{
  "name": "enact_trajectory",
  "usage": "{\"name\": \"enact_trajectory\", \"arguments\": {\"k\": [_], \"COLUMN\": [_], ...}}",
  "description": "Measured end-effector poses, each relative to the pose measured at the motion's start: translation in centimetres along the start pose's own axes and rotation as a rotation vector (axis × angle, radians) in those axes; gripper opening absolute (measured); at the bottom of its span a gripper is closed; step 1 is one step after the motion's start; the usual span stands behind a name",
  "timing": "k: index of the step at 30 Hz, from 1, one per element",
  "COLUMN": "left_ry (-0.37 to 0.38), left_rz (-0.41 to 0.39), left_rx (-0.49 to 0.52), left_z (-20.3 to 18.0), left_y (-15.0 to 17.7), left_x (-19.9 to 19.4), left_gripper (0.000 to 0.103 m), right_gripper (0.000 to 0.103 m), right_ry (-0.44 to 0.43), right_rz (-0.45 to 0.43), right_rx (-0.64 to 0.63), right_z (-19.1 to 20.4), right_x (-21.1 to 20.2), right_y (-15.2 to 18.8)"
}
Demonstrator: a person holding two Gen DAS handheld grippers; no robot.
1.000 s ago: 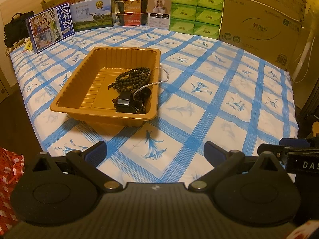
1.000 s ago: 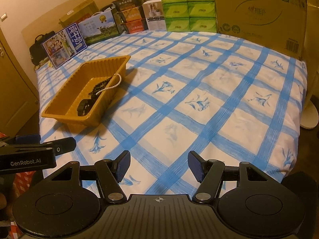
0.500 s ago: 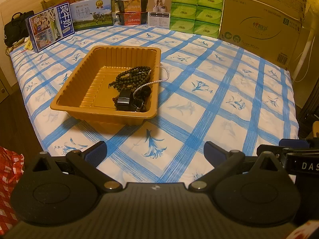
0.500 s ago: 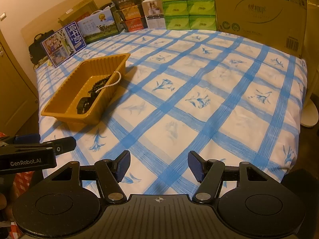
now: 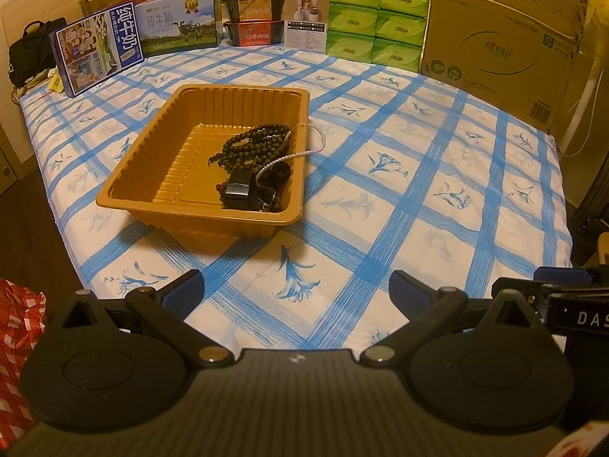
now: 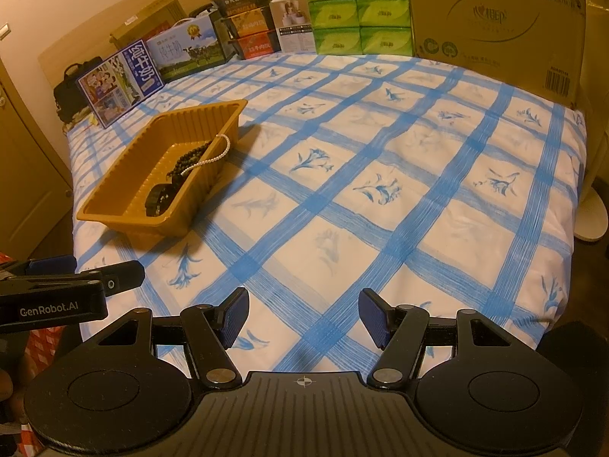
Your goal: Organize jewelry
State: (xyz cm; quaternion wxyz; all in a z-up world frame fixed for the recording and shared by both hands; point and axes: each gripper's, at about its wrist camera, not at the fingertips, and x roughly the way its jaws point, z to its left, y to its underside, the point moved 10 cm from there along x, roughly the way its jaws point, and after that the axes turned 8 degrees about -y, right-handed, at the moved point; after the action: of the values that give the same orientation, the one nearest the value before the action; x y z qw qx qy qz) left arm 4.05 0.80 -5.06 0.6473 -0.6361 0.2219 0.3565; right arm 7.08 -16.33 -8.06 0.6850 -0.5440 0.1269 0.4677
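- Since the frame a second ago the left wrist view has changed only slightly: the brown tray [image 5: 205, 175] sits a little higher and farther off, which suggests the left gripper [image 5: 297, 291] has eased back a touch. The right gripper [image 6: 303, 314] shows much the same drift.
- The jewelry lies bunched in the tray's near right corner: a dark bead strand [image 5: 253, 144], a black watch-like piece [image 5: 238, 190] and a white pearl strand [image 5: 293, 154] whose loop hangs out over the tray's right rim.
- From the left gripper the tray lies at about 11 o'clock, near; from the right gripper it lies at about 10 o'clock, well apart. By that, the left gripper is the nearer one.
- The tray's long axis runs roughly 12 to 6 in the left view.
- Both grippers hover over the checked bedsheet [image 6: 380, 209] with jaws spread wide, holding nothing.
- With all pieces in the tray, the scene fits either jewelry gathered in or jewelry about to be sorted out.
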Motion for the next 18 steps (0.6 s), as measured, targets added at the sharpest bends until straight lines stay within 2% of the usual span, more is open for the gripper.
{"name": "enact_trajectory", "arguments": {"k": [18], "left_ry": [-0.001], "left_rz": [0.001], "left_rx": [-0.001], "left_z": [0.15], "left_y": [0.13], "left_x": [0.10], "left_gripper": [0.103], "right_gripper": [0.064], "right_ry": [0.000], "right_rz": [0.001], "right_rx": [0.002], "right_z": [0.11], "right_x": [0.04], "right_y": [0.03]}}
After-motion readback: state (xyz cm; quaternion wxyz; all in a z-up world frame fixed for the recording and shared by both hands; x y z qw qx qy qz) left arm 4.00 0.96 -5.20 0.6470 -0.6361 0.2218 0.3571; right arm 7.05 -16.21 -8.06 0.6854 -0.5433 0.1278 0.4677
